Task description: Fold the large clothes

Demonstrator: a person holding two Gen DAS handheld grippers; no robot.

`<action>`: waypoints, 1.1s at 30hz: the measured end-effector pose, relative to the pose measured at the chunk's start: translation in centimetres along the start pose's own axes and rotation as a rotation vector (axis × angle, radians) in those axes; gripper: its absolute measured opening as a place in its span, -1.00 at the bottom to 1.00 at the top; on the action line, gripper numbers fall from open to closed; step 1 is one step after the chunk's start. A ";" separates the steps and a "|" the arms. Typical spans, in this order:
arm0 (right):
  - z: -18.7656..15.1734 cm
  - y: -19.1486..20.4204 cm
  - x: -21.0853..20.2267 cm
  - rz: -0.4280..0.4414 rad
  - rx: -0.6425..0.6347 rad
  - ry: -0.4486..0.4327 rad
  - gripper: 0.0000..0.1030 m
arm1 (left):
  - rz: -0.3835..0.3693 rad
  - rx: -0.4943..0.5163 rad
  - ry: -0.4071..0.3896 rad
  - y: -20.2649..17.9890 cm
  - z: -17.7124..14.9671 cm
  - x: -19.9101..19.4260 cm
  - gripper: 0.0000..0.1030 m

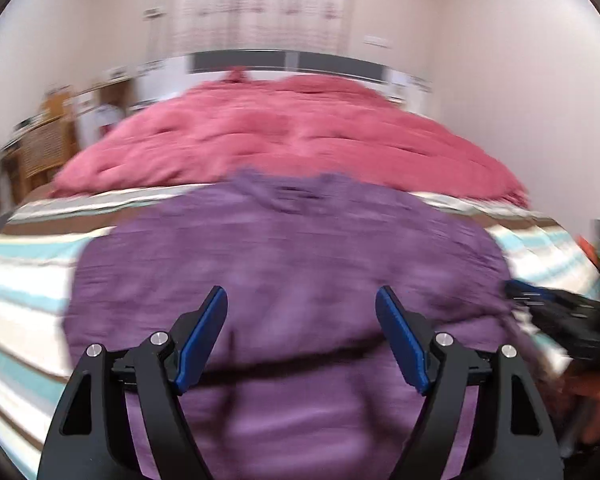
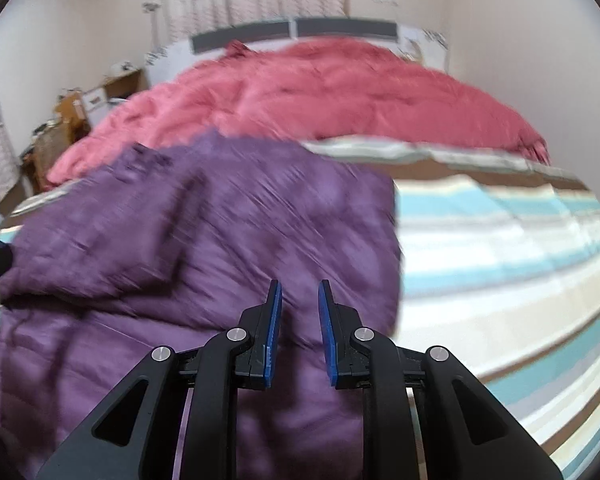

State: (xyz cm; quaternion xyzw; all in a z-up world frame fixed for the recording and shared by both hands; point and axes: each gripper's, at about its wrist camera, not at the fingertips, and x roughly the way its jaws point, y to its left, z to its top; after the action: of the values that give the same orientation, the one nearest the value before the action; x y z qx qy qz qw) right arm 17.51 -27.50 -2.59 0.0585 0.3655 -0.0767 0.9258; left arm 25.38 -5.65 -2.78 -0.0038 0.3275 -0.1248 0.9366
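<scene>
A large purple garment (image 1: 284, 248) lies spread on the striped bed sheet (image 1: 28, 264), its collar toward the far side. My left gripper (image 1: 302, 300) is wide open and empty above the garment's near part. In the right wrist view the purple garment (image 2: 204, 232) fills the left half, with a folded layer on top. My right gripper (image 2: 300, 294) hovers over the garment's right part with its jaws a narrow gap apart and nothing between them. The right gripper also shows at the right edge of the left wrist view (image 1: 556, 312). Both views are motion-blurred.
A bunched pink-red duvet (image 1: 284, 140) lies across the far half of the bed, below a dark headboard (image 1: 284, 60). Wooden furniture (image 1: 44, 144) stands at the left of the bed. Bare striped sheet (image 2: 500, 264) lies right of the garment.
</scene>
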 end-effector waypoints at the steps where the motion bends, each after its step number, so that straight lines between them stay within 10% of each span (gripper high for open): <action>1: 0.6 0.7 -0.3 0.022 -0.014 -0.013 -0.64 | 0.029 -0.026 0.008 1.4 0.2 0.3 0.46; 10: 3.9 9.0 4.9 0.133 -0.166 0.046 -0.64 | 0.188 -0.089 0.136 8.2 -0.2 6.1 0.34; 33: 2.4 9.0 8.0 0.045 -0.174 0.067 -0.64 | 0.283 -0.080 0.182 9.0 -0.6 8.3 0.66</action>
State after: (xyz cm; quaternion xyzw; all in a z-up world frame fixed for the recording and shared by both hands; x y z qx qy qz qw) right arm 26.57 -19.84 -5.87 -0.0114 0.4001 -0.0216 0.9161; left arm 33.33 1.20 -9.11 0.0163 0.4131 0.0217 0.9103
